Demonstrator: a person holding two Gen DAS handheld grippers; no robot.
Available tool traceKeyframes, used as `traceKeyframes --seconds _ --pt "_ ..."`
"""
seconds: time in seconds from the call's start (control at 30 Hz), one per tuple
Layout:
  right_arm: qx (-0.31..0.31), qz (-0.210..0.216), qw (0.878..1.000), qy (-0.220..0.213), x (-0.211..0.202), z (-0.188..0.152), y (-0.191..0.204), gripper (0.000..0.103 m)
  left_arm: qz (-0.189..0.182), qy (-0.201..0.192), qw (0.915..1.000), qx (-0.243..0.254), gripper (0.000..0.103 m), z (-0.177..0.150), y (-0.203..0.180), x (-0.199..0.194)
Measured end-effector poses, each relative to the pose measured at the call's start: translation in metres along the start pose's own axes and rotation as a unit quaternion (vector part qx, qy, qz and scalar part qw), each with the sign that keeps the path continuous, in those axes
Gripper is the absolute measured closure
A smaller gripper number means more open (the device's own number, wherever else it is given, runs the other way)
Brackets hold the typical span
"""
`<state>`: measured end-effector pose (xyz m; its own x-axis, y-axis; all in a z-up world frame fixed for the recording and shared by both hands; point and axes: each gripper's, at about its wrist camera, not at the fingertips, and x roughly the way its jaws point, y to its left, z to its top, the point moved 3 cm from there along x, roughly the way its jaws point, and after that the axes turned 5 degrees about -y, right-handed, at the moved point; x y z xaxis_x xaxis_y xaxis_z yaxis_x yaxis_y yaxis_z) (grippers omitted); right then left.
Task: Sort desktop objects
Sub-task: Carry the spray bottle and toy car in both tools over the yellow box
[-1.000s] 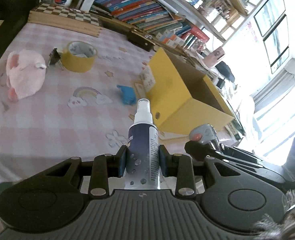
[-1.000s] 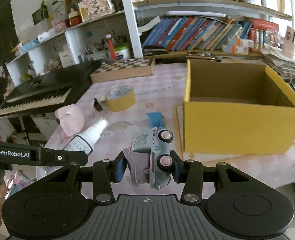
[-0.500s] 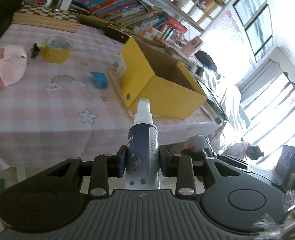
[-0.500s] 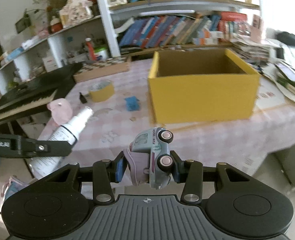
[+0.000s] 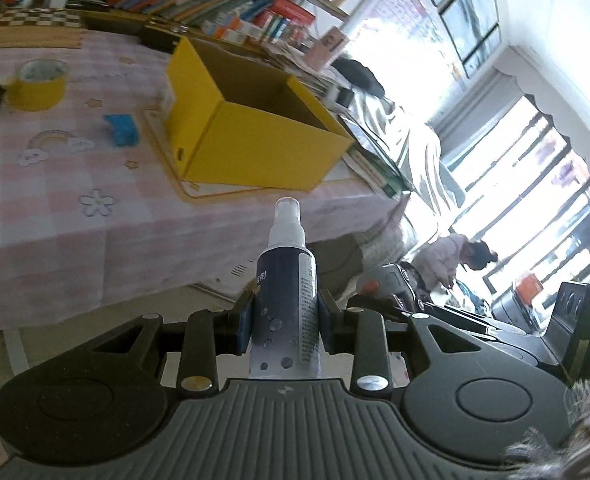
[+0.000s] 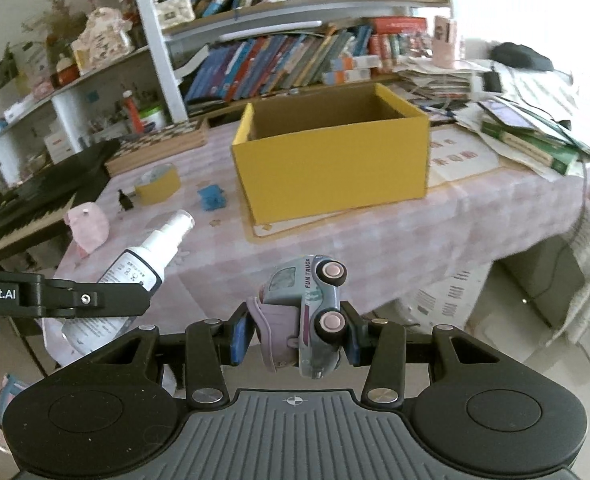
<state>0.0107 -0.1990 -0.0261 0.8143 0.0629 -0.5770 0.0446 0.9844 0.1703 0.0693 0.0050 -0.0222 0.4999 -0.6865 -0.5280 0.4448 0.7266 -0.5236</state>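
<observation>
My left gripper (image 5: 285, 322) is shut on a dark spray bottle (image 5: 286, 300) with a white nozzle, held upright off the table's near edge. The same spray bottle (image 6: 135, 276) shows at the left of the right wrist view. My right gripper (image 6: 297, 330) is shut on a grey-blue toy truck (image 6: 311, 312) with pink wheels, tipped on its side. An open yellow box (image 6: 331, 164) stands on the pink checked table (image 6: 335, 248); the yellow box (image 5: 255, 148) is well ahead of both grippers. On the cloth lie a yellow tape roll (image 5: 37, 86), a blue toy (image 5: 122, 130) and a pink plush (image 6: 89, 226).
A black keyboard (image 6: 27, 204) and a chessboard (image 6: 159, 148) border the table's left and far side. Bookshelves (image 6: 295, 60) run behind it. Stacked books and papers (image 6: 527, 136) cover the right end. A person (image 5: 461, 258) sits by the bright windows, far off.
Both grippers have drawn back from the table and swung right, so the table and yellow box look smaller and farther. The bottle and the truck stay gripped as before.
</observation>
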Motion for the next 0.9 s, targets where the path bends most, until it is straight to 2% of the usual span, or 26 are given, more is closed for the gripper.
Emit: traceKeyframes --seconds 0.33,0.9 --pt "0.021 -0.024 0.999 -0.013 -0.014 -0.005 -0.011 0.059 -0.030 0.025 0.9985 0.038 0.073 -0.006 -0.021 0.011" --pt "0.012 -0.019 1.000 -0.009 -0.014 -0.002 -0.011 0.059 -0.029 0.020 0.9988 0.034 0.073 -0.007 -0.021 0.011"
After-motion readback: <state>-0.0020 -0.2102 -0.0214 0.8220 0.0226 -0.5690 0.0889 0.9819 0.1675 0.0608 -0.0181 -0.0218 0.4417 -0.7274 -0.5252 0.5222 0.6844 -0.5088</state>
